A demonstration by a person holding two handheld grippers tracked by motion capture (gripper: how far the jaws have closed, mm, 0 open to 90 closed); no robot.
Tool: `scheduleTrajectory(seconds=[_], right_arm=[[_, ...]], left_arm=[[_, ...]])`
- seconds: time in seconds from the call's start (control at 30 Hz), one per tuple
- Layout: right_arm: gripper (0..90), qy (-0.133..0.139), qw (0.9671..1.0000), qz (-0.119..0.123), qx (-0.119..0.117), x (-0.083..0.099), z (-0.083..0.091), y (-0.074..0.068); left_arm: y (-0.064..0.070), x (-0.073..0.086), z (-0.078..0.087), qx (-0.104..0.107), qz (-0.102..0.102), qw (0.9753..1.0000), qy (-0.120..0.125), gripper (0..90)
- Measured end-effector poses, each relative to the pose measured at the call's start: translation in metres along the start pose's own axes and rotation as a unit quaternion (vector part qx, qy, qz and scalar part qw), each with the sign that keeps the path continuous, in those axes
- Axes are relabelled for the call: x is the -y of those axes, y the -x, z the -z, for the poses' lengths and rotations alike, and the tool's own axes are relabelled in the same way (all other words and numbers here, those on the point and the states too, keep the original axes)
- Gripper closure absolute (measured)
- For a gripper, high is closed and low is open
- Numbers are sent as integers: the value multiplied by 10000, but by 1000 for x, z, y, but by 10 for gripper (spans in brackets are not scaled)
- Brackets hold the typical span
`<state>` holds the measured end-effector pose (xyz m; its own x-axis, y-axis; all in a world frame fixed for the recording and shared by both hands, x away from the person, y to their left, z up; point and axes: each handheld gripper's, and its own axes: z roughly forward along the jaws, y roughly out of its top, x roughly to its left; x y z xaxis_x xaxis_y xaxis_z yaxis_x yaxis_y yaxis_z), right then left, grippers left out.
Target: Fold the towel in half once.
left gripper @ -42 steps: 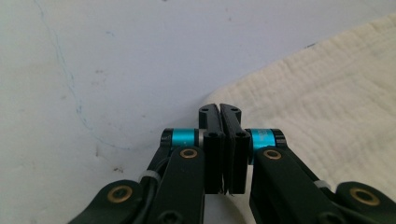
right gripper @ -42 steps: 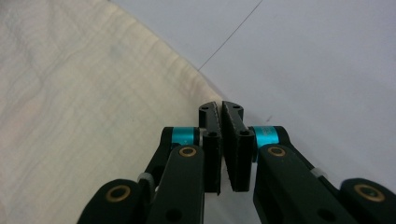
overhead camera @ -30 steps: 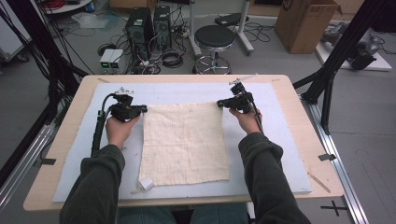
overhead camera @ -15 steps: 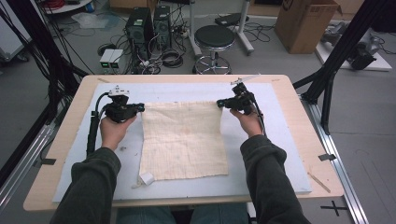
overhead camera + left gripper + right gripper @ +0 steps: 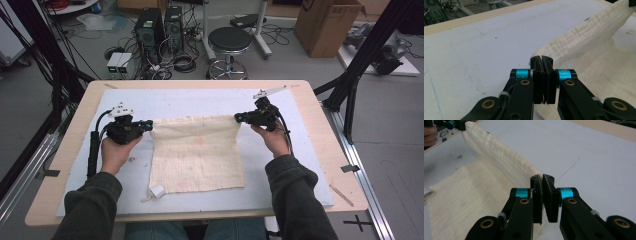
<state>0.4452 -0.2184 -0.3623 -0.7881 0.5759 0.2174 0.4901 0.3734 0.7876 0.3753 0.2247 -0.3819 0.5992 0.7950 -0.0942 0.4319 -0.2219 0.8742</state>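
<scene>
Both tongs, left [image 5: 148, 123] and right [image 5: 238, 118], have lifted the cloth [image 5: 196, 155]'s far corners, clamped tight.

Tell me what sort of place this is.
Probably a lab or workshop. Computer towers and loose cables sit on the floor behind the table, beside a stool and a cardboard box.

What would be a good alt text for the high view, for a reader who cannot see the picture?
A person at a table holds the two far corners of a cream cloth, one in the left gripper and one in the right gripper, both shut on it. The cloth's far edge is lifted; the rest lies on a pale mat covering the wooden table.
</scene>
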Motion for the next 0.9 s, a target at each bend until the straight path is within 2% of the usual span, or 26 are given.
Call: scheduleTrajectory(seconds=[0.27,0.33,0.5,0.57,0.77,0.9], right_arm=[[861,-22,9998,133,-171,16,7,-13],[861,-45,9996,186,-199,19,8,-16],[861,-167,9993,196,-280,26,10,-21],[861,-103,9991,289,-300,28,13,-25],[861,-69,9987,253,-429,40,15,-33],[861,-72,9983,330,-481,49,15,-40]], left_arm=[[12,13,11,85,-260,9996,-69,877],[14,17,14,134,-202,9997,-27,878],[19,22,18,148,-350,9993,-58,878],[20,24,21,183,-353,9992,-52,878],[27,35,30,231,-409,9989,-58,877],[31,42,35,291,-414,9987,-38,878]])
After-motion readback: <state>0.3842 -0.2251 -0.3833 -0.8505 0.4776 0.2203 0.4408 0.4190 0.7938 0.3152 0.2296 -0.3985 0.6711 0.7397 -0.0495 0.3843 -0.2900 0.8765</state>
